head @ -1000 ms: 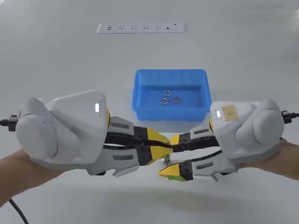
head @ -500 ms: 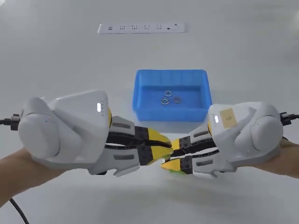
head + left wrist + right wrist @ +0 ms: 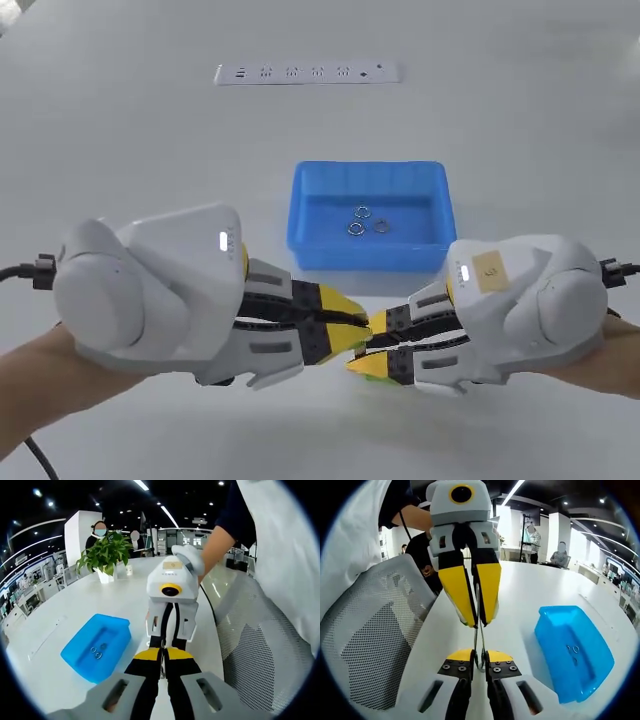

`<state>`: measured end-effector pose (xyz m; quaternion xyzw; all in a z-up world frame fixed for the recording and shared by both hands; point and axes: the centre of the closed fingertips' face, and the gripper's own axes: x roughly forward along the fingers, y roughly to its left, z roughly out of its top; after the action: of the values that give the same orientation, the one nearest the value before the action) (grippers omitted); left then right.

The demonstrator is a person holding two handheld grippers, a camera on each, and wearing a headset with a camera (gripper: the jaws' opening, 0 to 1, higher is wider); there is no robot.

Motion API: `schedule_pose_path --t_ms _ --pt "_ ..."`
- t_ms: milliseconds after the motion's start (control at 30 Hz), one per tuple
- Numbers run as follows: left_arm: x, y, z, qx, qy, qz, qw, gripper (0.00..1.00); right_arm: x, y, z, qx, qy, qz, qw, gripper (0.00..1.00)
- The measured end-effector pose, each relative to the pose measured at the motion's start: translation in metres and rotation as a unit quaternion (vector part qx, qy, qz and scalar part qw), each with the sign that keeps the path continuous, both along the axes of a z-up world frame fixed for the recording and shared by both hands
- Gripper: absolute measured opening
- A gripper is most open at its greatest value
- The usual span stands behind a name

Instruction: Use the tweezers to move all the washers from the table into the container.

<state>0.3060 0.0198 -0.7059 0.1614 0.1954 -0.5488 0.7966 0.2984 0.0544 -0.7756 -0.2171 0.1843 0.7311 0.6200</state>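
The blue container [image 3: 310,215] stands on the white table beyond both grippers, with three washers [image 3: 364,222] lying inside it. It also shows in the left gripper view as the container [image 3: 80,657] and in the right gripper view as the container [image 3: 590,665]. My left gripper [image 3: 352,325] and right gripper [image 3: 365,352] meet tip to tip in front of it. Thin metal tweezers [image 3: 478,637] run from my right gripper [image 3: 479,656] up between the left gripper's yellow jaws. Both grippers are shut on the tweezers. In its own view the left gripper [image 3: 160,654] faces the right one.
A white power strip [image 3: 308,73] lies at the table's far side. A grey mesh chair [image 3: 375,630] stands at the near edge. A potted plant [image 3: 105,555] sits on the table further off, with people in the background.
The right gripper's jaws, spread apart a second ago, have come together on the tweezers. The left gripper has kept its hold. The head camera has tipped slightly.
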Motion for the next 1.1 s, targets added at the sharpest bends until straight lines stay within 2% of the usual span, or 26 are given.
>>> schedule_pose_path --t_ms 100,200,267,500,533,600,700,800,867,900,967,1033,1100 --pt "-0.001 -0.001 0.001 -0.007 0.007 0.003 0.9999 0.07 -0.001 0.0 0.0 0.001 0.003 0.0 1.0 0.09" --pt "0.0 -0.001 0.004 -0.011 0.008 0.009 0.9999 0.08 -0.001 0.0 0.0 0.0 0.003 -0.002 1.0 0.09" --pt "0.0 -0.001 0.007 -0.023 0.018 0.012 0.9995 0.11 -0.001 -0.001 0.0 0.001 0.004 -0.004 1.0 0.09" --pt "-0.003 0.001 0.005 -0.02 0.029 0.013 0.9993 0.18 -0.001 -0.001 0.004 0.003 0.007 -0.007 0.9999 0.09" --pt "-0.004 0.002 0.006 -0.019 0.025 0.014 0.9994 0.19 -0.002 -0.001 0.006 0.005 0.012 -0.007 0.9999 0.09" --pt "-0.003 0.005 0.008 -0.01 0.008 0.016 0.9998 0.19 -0.003 -0.001 0.007 0.004 0.011 -0.003 0.9999 0.09" --pt "-0.006 0.009 0.011 -0.007 0.009 0.015 0.9998 0.2 -0.002 -0.003 0.011 0.005 0.011 -0.004 0.9999 0.09" --pt "-0.006 0.018 0.012 -0.001 0.01 0.023 0.9997 0.26 0.002 -0.006 0.017 0.005 0.012 -0.01 0.9999 0.09" --pt "-0.002 0.024 0.015 0.002 -0.005 0.032 0.9995 0.28 0.004 -0.007 0.022 0.008 0.014 -0.014 0.9998 0.09" --pt "0.001 0.028 0.019 0.004 -0.019 0.041 0.999 0.29 0.005 -0.008 0.026 0.011 0.02 -0.017 0.9996 0.09" --pt "0.004 0.032 0.029 -0.015 -0.022 0.058 0.998 0.3 0.007 -0.009 0.034 0.015 0.018 -0.019 0.9996 0.09" --pt "0.006 0.035 0.036 -0.03 -0.02 0.066 0.9972 0.37 0.01 -0.009 0.04 0.018 0.017 -0.02 0.9995 0.09" --pt "0.01 0.041 0.04 -0.028 -0.023 0.077 0.9964 0.45 0.015 -0.01 0.05 0.021 0.013 -0.023 0.9994 0.09"
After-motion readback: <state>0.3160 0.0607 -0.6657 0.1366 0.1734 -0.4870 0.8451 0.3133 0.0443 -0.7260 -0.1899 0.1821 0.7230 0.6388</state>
